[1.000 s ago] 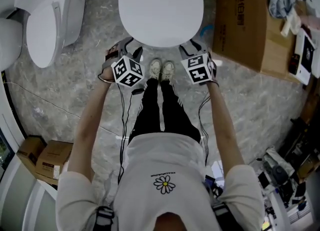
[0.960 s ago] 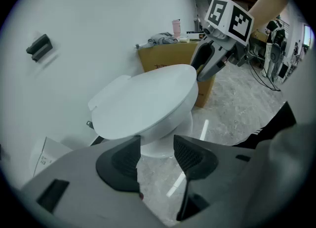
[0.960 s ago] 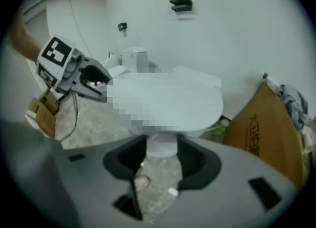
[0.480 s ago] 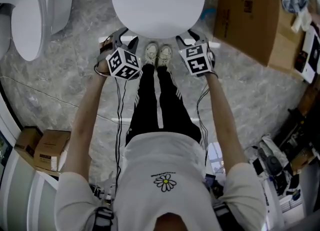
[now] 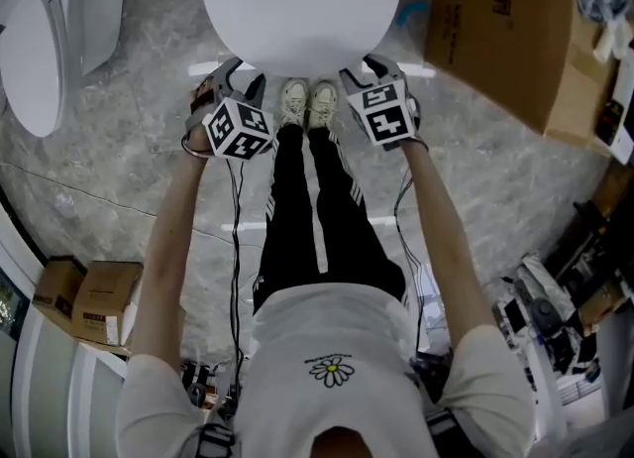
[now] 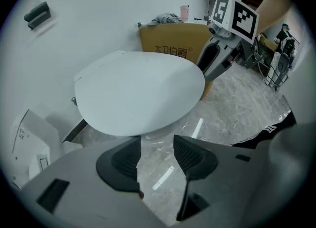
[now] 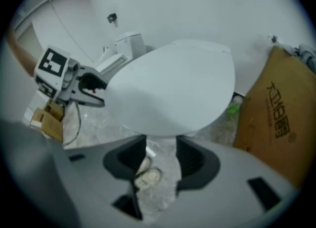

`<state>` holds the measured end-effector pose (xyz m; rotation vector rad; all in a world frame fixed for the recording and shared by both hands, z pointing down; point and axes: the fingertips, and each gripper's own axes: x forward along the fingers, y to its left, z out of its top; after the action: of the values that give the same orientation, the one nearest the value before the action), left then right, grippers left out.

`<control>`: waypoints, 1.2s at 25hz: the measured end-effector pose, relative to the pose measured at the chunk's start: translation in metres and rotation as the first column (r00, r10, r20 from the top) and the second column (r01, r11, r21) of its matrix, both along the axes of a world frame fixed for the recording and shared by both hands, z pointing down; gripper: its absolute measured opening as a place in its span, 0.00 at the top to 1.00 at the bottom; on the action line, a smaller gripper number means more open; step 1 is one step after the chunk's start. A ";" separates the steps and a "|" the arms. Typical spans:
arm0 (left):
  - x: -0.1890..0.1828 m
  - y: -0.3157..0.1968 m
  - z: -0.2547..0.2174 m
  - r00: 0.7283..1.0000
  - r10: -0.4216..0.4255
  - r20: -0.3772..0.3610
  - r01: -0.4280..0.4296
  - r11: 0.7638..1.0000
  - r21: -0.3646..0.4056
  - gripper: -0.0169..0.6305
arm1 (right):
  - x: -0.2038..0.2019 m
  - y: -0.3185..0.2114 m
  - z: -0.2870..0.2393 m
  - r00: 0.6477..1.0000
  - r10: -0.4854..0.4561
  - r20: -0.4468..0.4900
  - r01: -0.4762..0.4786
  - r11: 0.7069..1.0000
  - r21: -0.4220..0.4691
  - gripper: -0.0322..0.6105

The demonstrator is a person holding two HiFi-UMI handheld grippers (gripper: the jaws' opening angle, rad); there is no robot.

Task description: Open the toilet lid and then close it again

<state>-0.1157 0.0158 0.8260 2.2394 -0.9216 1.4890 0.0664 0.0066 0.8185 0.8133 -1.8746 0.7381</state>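
The toilet lid (image 5: 302, 5) lies shut and flat, just ahead of the person's shoes (image 5: 305, 104). The left gripper (image 5: 239, 79) and right gripper (image 5: 367, 69), 2 claws released and empty, hover beside its front rim.

toilets (image 5: 297, 0) (image 5: 35, 55): 2 | claws (image 5: 238, 79) (image 5: 367, 69): 2 | large cardboard box (image 5: 500, 30): 1 | small cardboard boxes (image 5: 104, 302) (image 5: 54, 292): 2 | shoes (image 5: 293, 101) (image 5: 323, 101): 2 | person (image 5: 332, 332): 1

Overhead downward, 2 low views, shared lid (image 5: 302, 5)
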 end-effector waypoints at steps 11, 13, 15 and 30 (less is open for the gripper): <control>0.004 0.002 0.044 0.999 -0.035 -0.001 0.035 0.999 -0.030 0.63 | 0.004 0.005 0.041 1.000 -0.018 0.010 0.019 1.000 -0.024 0.64; 0.005 -0.001 0.045 0.999 -0.047 -0.011 0.047 0.999 -0.028 0.63 | 0.005 0.001 0.040 1.000 -0.020 0.011 0.020 1.000 -0.016 0.64; 0.004 0.000 0.046 0.999 -0.053 -0.011 0.052 0.998 -0.040 0.63 | 0.003 0.002 0.041 1.000 -0.017 0.009 0.017 1.000 -0.015 0.64; -0.008 -0.007 0.025 0.980 -0.200 0.001 0.199 0.972 -0.128 0.66 | 0.019 0.001 0.034 0.991 0.132 -0.016 -0.133 0.986 -0.101 0.64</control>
<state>-0.1240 0.0089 0.8510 1.9990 -0.9860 1.4013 0.0851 0.0079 0.8529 0.8804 -1.7724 0.9039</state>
